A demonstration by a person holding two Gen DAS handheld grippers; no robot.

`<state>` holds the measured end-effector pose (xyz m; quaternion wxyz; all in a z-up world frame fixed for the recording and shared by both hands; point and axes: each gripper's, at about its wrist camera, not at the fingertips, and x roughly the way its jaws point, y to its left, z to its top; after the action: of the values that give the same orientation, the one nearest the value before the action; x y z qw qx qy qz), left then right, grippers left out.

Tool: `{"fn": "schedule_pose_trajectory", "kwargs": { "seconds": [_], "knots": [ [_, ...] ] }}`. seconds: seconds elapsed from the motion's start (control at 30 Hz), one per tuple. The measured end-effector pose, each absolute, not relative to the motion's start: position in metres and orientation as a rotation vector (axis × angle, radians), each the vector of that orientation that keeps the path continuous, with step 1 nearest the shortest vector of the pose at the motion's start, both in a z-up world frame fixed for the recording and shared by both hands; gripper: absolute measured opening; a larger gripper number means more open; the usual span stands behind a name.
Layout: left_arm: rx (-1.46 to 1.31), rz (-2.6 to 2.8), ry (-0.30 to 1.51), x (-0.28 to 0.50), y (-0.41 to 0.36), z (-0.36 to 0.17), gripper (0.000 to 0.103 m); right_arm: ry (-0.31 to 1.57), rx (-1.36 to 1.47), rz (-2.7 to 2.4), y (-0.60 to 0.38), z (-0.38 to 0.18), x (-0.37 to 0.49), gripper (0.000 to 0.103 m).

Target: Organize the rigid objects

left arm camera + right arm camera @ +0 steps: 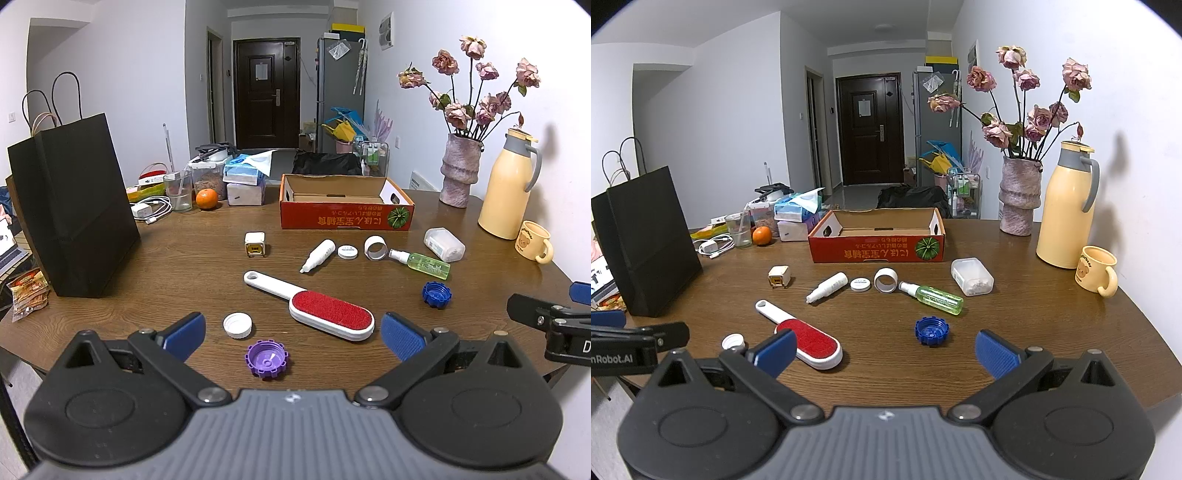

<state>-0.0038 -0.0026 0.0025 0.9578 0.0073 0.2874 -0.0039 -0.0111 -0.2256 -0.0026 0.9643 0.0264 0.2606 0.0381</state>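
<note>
- Brown wooden bench (184,266) in a white-walled room; dark door (266,92) beyond.
- Left claw (291,338) and right claw (885,349): both spread wide, holding nothing.
- Lint brush (314,304), purple cap (266,359), blue cap (932,331), spray bottle (936,295) lie loose on the bench.
- Open red box (345,218) stands behind them; black bag (70,206) at left.

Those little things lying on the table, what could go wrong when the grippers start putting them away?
The green spray bottle and white tube lie on their sides, so a nudge might roll them. The blue cap and purple cap sit low and flat, so the fingers may slip off. The cardboard box could slide if bumped.
</note>
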Motion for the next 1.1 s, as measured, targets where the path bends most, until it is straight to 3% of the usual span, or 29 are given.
{"fn": "schedule_pose_trajectory", "kwargs": {
  "seconds": [1.1],
  "knots": [
    [0.011, -0.008, 0.584, -0.0052, -0.0053, 0.0031, 0.103, 0.531, 0.051, 0.076, -0.2276, -0.0046, -0.0098, 0.103]
  ]
}}
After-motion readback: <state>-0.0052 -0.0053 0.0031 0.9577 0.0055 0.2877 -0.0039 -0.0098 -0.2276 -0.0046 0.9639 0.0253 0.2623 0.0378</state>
